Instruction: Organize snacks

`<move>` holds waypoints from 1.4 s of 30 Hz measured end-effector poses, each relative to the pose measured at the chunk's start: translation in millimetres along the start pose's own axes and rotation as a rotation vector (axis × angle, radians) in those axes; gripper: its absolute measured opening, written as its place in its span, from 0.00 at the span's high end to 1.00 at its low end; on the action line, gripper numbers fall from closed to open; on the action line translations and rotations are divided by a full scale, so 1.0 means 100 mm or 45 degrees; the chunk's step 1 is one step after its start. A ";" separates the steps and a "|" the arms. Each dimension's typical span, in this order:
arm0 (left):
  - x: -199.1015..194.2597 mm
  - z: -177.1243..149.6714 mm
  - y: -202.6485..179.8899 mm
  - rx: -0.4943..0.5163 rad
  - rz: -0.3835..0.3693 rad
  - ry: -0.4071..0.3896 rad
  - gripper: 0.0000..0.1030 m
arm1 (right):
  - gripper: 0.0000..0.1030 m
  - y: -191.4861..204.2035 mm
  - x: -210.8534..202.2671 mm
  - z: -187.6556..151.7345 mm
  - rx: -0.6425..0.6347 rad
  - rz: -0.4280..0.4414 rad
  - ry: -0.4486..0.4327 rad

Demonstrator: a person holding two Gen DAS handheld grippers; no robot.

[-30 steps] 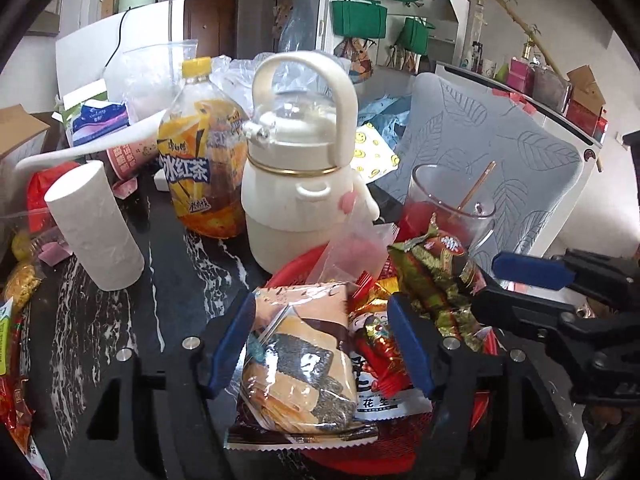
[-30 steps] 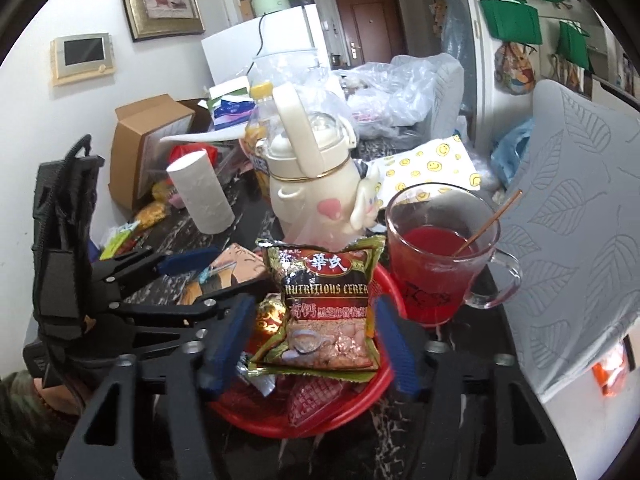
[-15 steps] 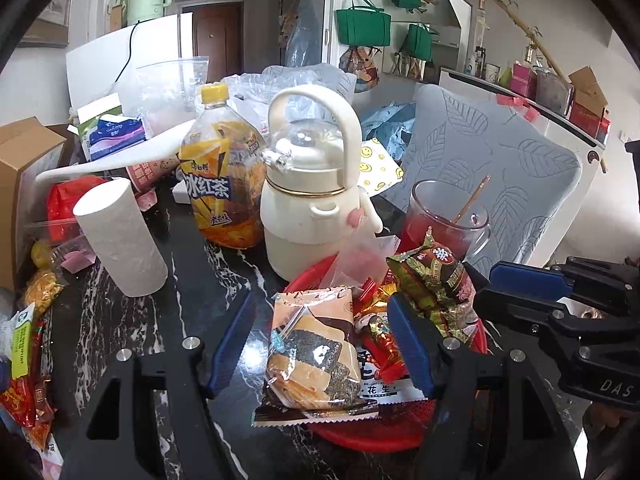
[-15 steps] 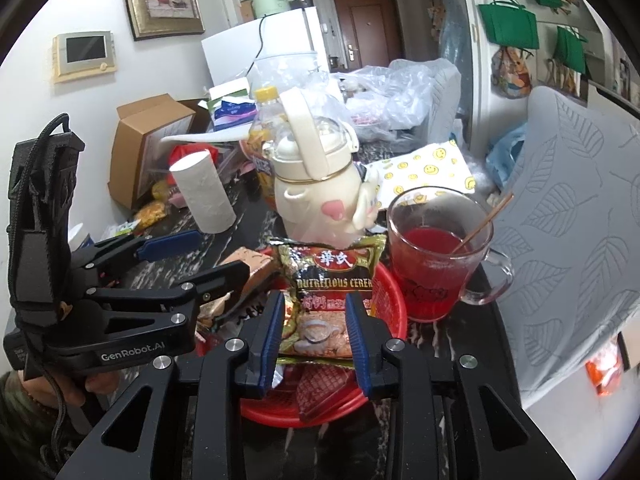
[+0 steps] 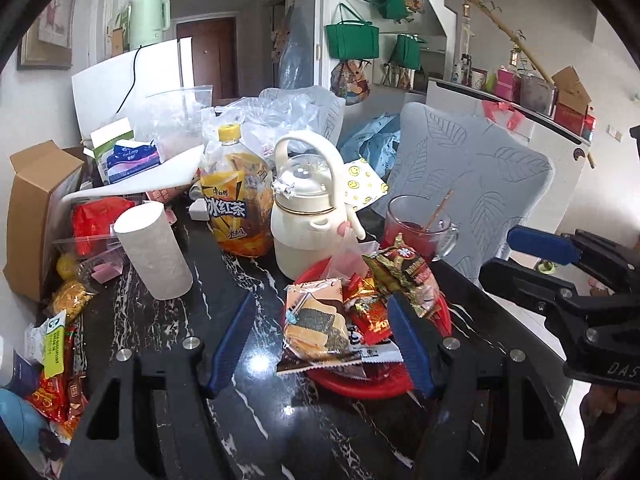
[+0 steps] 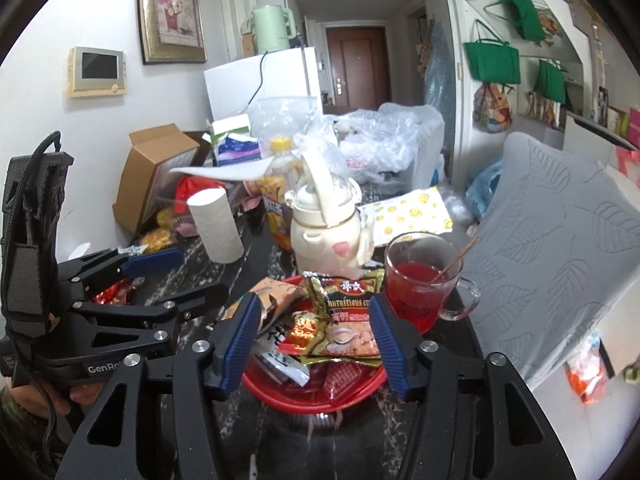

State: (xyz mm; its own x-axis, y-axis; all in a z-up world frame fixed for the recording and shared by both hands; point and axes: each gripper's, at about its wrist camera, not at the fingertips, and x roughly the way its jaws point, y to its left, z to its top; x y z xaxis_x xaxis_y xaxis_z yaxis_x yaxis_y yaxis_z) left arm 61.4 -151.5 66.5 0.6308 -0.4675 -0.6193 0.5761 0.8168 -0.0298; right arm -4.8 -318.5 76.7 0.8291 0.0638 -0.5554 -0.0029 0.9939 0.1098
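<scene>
A red basket on the dark marble table holds several snack packets. A seaweed cracker packet leans over its near rim, and a gold-green cereal packet lies on top. My left gripper hangs open above and short of the basket, holding nothing. My right gripper is above the basket with its jaws opening; the cereal packet lies below them, free of the pads. Each gripper shows at the edge of the other's view.
Behind the basket stand a cream kettle, a glass mug of red drink with a stick, an iced-tea bottle and a paper roll. More snack packets lie at the table's left. A grey leaf-pattern chair stands right.
Both grippers have risen and drawn back from the basket. The right gripper closed around the cereal packet half a second ago and has now spread wide, leaving the packet on the pile.
</scene>
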 end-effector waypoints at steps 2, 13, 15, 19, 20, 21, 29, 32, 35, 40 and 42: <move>-0.10 -0.01 0.01 0.009 -0.011 -0.006 0.35 | 0.35 0.06 -0.10 0.00 0.002 -0.029 -0.021; -0.47 -0.16 0.16 0.027 -0.063 -0.055 0.35 | 0.20 0.30 -0.53 -0.12 0.076 -0.168 -0.089; -0.52 -0.21 0.19 0.042 -0.083 -0.051 0.35 | 0.20 0.35 -0.57 -0.18 0.097 -0.196 -0.094; -0.57 -0.31 0.20 0.067 -0.094 -0.041 0.35 | 0.20 0.46 -0.62 -0.30 0.131 -0.214 -0.083; -0.58 -0.33 0.21 0.070 -0.102 -0.038 0.35 | 0.20 0.48 -0.63 -0.33 0.133 -0.218 -0.079; -0.58 -0.36 0.22 0.071 -0.110 -0.033 0.35 | 0.20 0.50 -0.64 -0.36 0.135 -0.227 -0.070; -0.70 -0.38 0.29 0.058 -0.123 -0.079 0.35 | 0.20 0.66 -0.72 -0.47 0.144 -0.264 -0.051; -0.73 -0.38 0.31 0.055 -0.126 -0.088 0.35 | 0.20 0.72 -0.73 -0.48 0.142 -0.260 -0.046; -0.76 -0.37 0.34 0.043 -0.126 -0.098 0.35 | 0.20 0.79 -0.74 -0.48 0.125 -0.259 -0.043; -0.79 -0.36 0.37 0.023 -0.139 -0.116 0.35 | 0.20 0.86 -0.78 -0.46 0.111 -0.265 -0.049; -0.81 -0.36 0.38 0.023 -0.149 -0.126 0.35 | 0.20 0.87 -0.79 -0.45 0.110 -0.269 -0.050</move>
State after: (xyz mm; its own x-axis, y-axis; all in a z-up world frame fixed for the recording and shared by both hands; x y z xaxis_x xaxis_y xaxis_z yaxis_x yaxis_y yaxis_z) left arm 13.2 -70.8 87.7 0.6066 -0.5908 -0.5319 0.6572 0.7492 -0.0825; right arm -95.5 -233.1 92.7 0.8272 -0.1498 -0.5416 0.2195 0.9734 0.0660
